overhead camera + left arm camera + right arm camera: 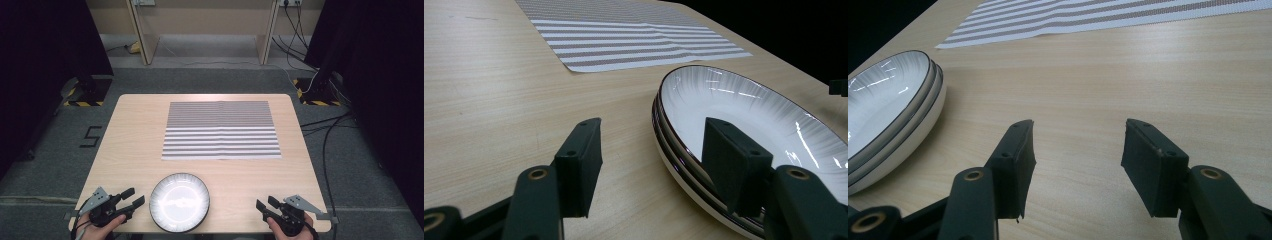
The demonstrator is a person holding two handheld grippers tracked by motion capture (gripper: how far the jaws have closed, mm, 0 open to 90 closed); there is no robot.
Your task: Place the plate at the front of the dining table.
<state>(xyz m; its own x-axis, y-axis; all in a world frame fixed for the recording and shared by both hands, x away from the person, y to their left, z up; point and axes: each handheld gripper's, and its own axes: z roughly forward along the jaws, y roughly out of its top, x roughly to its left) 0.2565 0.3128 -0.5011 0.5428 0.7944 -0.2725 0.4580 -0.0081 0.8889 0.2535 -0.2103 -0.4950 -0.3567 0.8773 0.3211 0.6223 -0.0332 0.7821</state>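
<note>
Nearest the high camera, at the bottom edge, the person's two hands each hold a gripper on the near rim of the wooden table point(125, 130). The left gripper point(134, 197) lies at the near left corner with its jaws spread wide and pointing toward the stack of plates point(179, 202), its tips just beside the stack's left rim; whether they touch it cannot be told from this height. The right gripper point(266, 204) rests at the near right corner, jaws also wide apart, aimed leftward at the stack but well apart from it, with bare wood between. Beyond the plates, in the middle of the table, lies the striped placemat point(220, 130), flat and empty. In the left gripper view, the left gripper point(651, 160) has both black jaws standing wide with nothing pinched between them; the far jaw sits in front of the plates point(744, 115), close against their rim, while the near jaw stands over bare wood. The placemat point(634, 40) lies farther off. In the right gripper view, the right gripper point(1078, 160) is likewise wide open and holds nothing, only table surface between its jaws; the stacked plates point(888, 100) sit off to the left, and the placemat point(1108, 15) runs along the top.
</note>
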